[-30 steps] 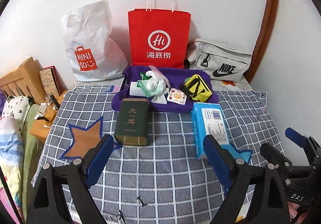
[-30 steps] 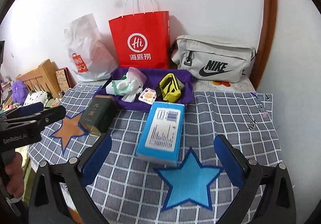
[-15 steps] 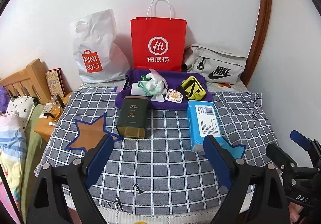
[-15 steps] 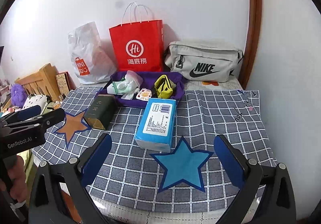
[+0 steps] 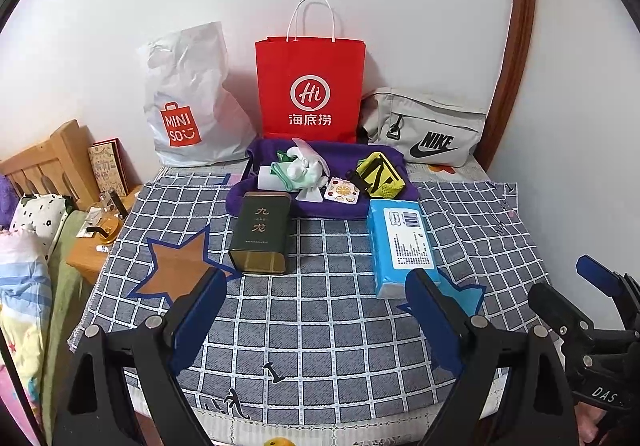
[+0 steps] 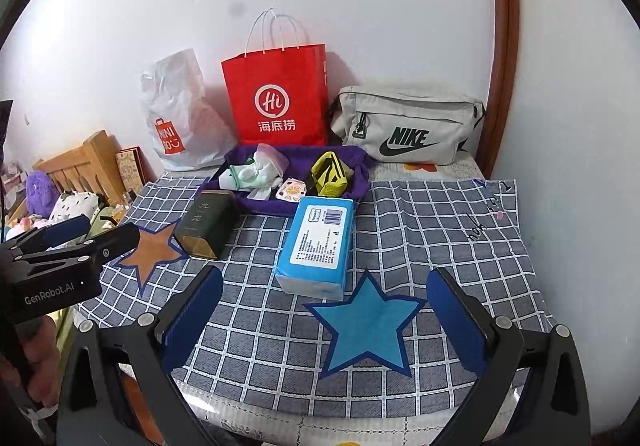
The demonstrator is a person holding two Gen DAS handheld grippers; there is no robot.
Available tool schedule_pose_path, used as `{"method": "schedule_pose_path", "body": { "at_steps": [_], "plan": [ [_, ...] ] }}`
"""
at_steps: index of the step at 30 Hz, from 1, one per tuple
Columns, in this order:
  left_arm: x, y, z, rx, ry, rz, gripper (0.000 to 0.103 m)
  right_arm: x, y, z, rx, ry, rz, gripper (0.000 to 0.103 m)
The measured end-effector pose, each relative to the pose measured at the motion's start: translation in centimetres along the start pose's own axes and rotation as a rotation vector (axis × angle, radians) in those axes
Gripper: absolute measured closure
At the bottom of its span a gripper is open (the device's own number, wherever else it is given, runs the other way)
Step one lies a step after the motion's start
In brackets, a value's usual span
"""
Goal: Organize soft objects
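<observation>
A purple cloth tray [image 5: 256, 202] [image 6: 248, 202] at the back of the checked cloth holds a white and green soft bundle [image 5: 298, 172] [image 6: 252, 174], a small printed packet [image 5: 342, 191] [image 6: 291, 190] and a yellow pouch [image 5: 378, 176] [image 6: 330, 174]. In front of it lie a dark green tin [image 5: 262, 232] [image 6: 206, 224] and a blue tissue pack [image 5: 402, 246] [image 6: 318, 246]. My left gripper [image 5: 316, 310] hangs open over the near edge, holding nothing. My right gripper [image 6: 324, 310] is open too, above a blue star [image 6: 366, 326], empty.
A white Miniso bag [image 5: 188, 102], a red paper bag [image 5: 310, 90] and a grey Nike bag [image 5: 428, 130] lean on the wall. An orange star [image 5: 176, 266] marks the cloth at left. Wooden furniture [image 5: 52, 166] and bedding [image 5: 20, 286] lie beyond the left edge.
Both grippers have pulled back from the objects and risen slightly, so the near edge of the cloth now shows. Both stay open. Nothing on the cloth has moved.
</observation>
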State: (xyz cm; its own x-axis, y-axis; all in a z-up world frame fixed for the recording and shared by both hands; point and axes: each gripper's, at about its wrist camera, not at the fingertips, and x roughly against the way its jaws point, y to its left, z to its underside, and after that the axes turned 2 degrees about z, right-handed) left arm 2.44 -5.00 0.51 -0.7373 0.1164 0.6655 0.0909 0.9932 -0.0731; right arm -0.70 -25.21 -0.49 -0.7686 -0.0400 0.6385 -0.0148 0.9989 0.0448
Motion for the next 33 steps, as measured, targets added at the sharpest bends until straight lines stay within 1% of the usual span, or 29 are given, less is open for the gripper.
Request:
{"method": "schedule_pose_path", "body": {
  "at_steps": [33],
  "plan": [
    [-0.01,0.35,0.10,0.003,0.004,-0.008,0.012,0.05,0.24,-0.05,0.002,0.004,-0.010,0.003]
  ]
}}
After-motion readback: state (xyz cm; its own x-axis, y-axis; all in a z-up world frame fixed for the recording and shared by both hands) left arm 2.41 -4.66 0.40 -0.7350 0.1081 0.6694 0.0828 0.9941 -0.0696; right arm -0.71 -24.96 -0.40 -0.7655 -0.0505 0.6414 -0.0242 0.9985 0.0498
